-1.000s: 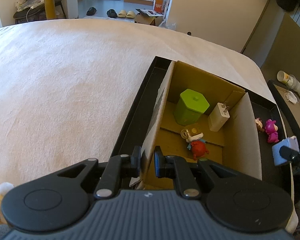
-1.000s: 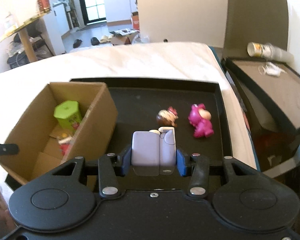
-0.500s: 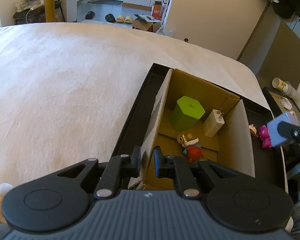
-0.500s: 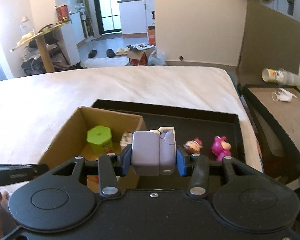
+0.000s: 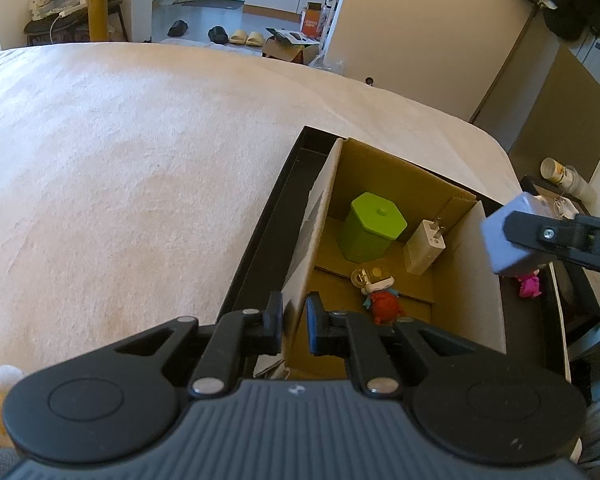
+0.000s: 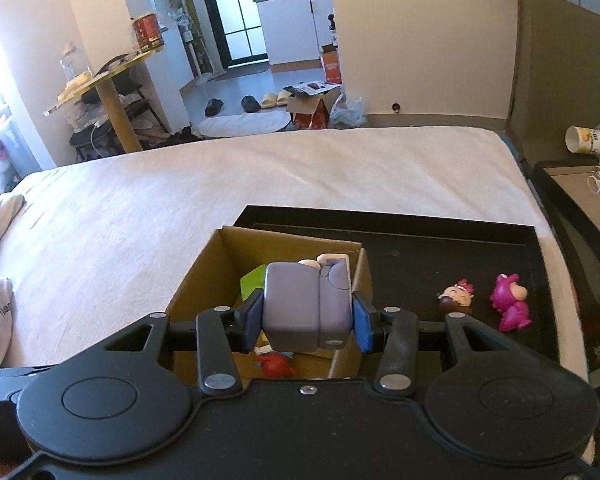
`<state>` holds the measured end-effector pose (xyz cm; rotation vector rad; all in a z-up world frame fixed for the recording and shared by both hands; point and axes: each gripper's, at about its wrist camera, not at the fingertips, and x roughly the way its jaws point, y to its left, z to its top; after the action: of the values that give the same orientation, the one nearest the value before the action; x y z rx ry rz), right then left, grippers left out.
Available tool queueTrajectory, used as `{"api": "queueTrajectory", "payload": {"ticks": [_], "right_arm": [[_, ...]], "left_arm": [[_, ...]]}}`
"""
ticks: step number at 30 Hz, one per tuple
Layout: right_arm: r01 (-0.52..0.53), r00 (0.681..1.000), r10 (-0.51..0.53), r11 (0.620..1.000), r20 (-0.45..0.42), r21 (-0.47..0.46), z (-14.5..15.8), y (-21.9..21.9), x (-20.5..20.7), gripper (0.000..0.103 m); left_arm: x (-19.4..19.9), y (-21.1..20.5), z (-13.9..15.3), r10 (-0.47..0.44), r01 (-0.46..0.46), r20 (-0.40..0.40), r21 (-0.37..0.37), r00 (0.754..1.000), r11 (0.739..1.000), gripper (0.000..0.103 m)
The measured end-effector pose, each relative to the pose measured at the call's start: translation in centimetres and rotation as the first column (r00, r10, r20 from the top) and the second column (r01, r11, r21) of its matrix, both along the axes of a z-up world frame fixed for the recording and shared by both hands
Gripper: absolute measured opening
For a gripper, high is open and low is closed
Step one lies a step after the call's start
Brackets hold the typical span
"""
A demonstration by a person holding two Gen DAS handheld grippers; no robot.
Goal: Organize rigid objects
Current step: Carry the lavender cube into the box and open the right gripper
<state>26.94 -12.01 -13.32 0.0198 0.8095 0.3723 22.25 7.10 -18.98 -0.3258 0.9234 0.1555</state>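
My left gripper (image 5: pixel 294 322) is shut on the left wall of an open cardboard box (image 5: pixel 316 216) that stands in a black tray (image 5: pixel 260 248). In the box lie a green hexagonal container (image 5: pixel 372 226), a white charger (image 5: pixel 424 246) and a small red figure (image 5: pixel 384 306). My right gripper (image 6: pixel 306 314) is shut on a lavender block-shaped toy (image 6: pixel 306 308) and holds it above the box (image 6: pixel 204 276). The toy also shows at the right of the left wrist view (image 5: pixel 504 236).
The tray (image 6: pixel 400 216) lies on a cream bed cover (image 6: pixel 220 184). On its right part lie a small doll figure (image 6: pixel 456 298) and a pink figure (image 6: pixel 510 298). A dark side table (image 6: pixel 580 200) with a cup and a face mask stands at the right.
My right gripper has risen and moved left with the lavender toy, from over the tray's open part to above the box. My left gripper has kept its hold on the box wall.
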Motion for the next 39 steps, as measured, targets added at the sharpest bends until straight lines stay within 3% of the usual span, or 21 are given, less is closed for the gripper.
{"api": "queueTrajectory", "payload": {"ticks": [12, 34, 39], "right_arm": [[-0.052, 0.998, 0.049, 0.994, -0.030, -0.092, -2.7, 3.3, 0.7, 0.044], [-0.108, 0.994, 0.113, 0.933, -0.005, -0.345, -6.1, 7.2, 0.4, 0.043], [-0.078, 0.997, 0.082, 0.951, 0.002, -0.299, -4.9, 6.0, 0.3, 0.043]], "left_arm": [[0.1, 0.4, -0.3, 0.008, -0.008, -0.003, -0.024, 1.000, 1.000, 0.011], [0.4, 0.6, -0.5, 0.010, -0.011, -0.011, -0.042, 1.000, 0.999, 0.012], [0.4, 0.5, -0.4, 0.009, -0.009, -0.011, -0.041, 1.000, 0.999, 0.012]]}}
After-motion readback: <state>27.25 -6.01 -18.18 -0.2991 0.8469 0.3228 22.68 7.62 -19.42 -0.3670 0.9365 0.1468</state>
